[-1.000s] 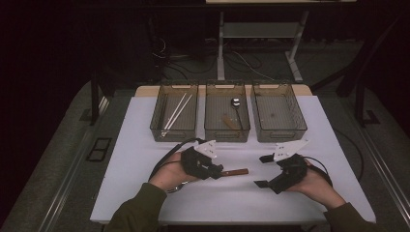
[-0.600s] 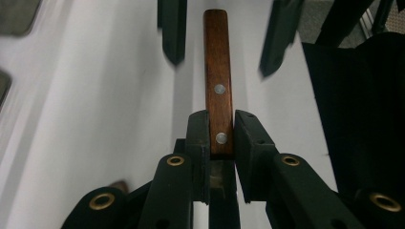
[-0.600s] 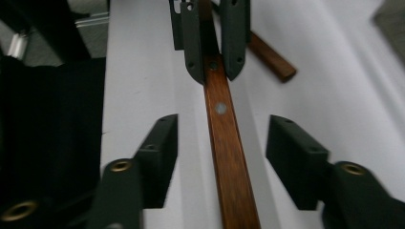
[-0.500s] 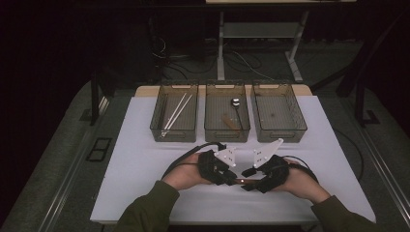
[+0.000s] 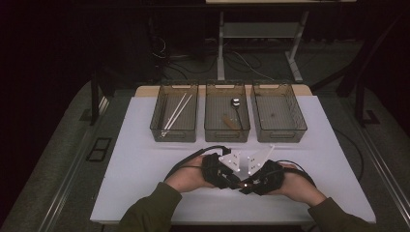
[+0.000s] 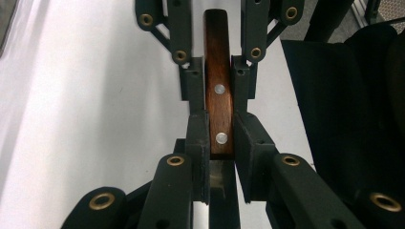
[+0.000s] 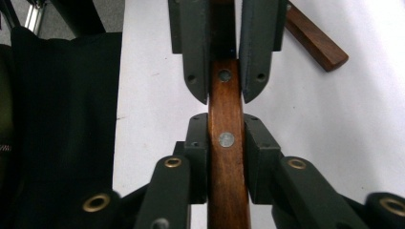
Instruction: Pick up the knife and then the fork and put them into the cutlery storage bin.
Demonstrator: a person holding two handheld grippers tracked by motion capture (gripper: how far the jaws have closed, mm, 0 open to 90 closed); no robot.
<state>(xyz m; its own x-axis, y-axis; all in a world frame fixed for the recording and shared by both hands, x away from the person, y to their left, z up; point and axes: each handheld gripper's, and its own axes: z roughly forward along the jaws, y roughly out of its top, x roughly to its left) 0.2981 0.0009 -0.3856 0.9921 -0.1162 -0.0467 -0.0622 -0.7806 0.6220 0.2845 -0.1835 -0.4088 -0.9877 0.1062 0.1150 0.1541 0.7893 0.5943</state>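
The two tools have been brought together at the near middle of the table (image 5: pixel 145 159), where a second ago they were well apart. The wooden handle (image 6: pixel 218 102) is now pinched by both the left tool (image 6: pixel 220 119) and the right tool (image 7: pixel 225 124), nose to nose. A handover between them is judged under way.

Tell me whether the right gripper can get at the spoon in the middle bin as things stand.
Probably not yet. The right gripper is shut on the wooden handle, which the left gripper also clamps. The spoon lies uncovered in the open-topped middle bin, so the path itself looks free.
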